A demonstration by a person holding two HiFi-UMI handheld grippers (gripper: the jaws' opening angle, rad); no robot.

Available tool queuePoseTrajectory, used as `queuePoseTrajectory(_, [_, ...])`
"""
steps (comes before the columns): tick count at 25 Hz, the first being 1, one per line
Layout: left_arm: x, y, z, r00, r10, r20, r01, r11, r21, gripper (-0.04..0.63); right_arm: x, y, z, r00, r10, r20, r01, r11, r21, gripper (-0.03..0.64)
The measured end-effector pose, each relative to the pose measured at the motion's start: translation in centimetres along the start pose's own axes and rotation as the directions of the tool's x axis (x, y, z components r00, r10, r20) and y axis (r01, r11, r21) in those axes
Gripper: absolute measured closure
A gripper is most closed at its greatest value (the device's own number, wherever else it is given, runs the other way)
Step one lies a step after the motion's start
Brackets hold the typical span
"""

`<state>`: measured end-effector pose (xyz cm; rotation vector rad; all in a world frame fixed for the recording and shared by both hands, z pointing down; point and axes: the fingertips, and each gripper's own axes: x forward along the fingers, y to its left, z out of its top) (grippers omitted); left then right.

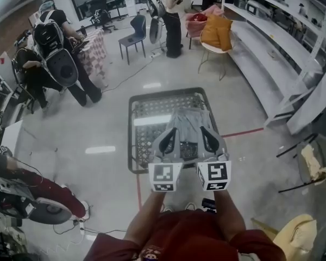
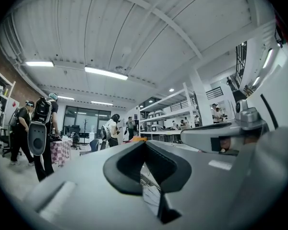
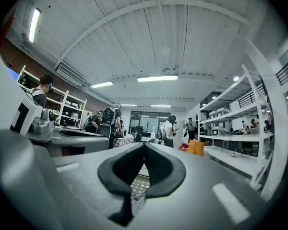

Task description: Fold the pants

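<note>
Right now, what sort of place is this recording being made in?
Probably a robotics lab or data-collection workshop: long white shelving racks line the right wall, people wearing backpack rigs stand about, and a perforated metal table stands mid-floor.

Busy workshop w/ pale glossy floor: metal mesh-top table [image 1: 144, 140] at centre, red tape line [image 1: 242, 132] running off to its right. Upper left, people [image 1: 57, 42] w/ bulky backpacks stand by a checked tablecloth [image 1: 95, 53]. Beyond are a blue chair [image 1: 133, 34], a person in white top [image 1: 171, 12] and a chair of orange cushions [image 1: 217, 32], w/ white shelving [image 1: 271, 53] along the right.
</note>
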<state>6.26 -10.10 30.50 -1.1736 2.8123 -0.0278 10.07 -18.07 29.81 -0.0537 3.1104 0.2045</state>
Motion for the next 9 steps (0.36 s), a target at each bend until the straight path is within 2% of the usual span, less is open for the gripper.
queuePoseTrajectory(9, [2.1, -1.5, -1.0, 0.999, -0.039, -0.029, 0.039, 0.999, -0.002, 0.591, 0.6, -1.9, -1.1, 0.999, -0.02, -0.025, 0.02, 1.0, -0.009, 0.614])
